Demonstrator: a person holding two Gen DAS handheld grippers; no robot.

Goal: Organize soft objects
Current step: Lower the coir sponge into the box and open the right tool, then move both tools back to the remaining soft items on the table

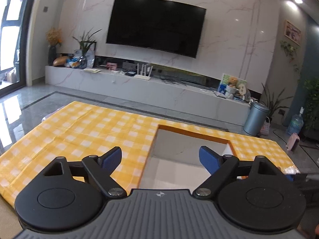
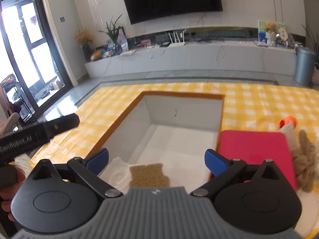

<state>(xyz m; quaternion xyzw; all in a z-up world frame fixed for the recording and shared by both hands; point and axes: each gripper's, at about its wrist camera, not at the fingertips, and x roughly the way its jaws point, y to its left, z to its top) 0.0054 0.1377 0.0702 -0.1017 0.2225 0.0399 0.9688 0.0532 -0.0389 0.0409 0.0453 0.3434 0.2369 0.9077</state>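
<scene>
Soft things: a tan knitted cloth (image 2: 149,175) lies flat on the white floor of the open box (image 2: 179,107), at its near end, just beyond the right gripper (image 2: 157,162). A beige braided yarn piece (image 2: 305,159) lies on the yellow checked tablecloth (image 2: 259,103) at the right, touching the edge of a pink flat pad (image 2: 257,149). The pad lies right beside the box's right wall. A white tube with an orange cap (image 2: 289,125) lies behind the pad.

Right gripper: blue pads spread wide apart, nothing between them, hanging over the near end of the box. Left gripper (image 1: 160,158): pads also wide apart, empty, over the box's left edge and the tablecloth. In the right wrist view the left gripper's black body comes in from the left, a hand (image 2: 8,195) on it.

Box has an orange-brown rim; in the left view its inside looks bare white. Background blurry: TV (image 1: 155,23) on a marble wall, grey bin (image 1: 256,119).
</scene>
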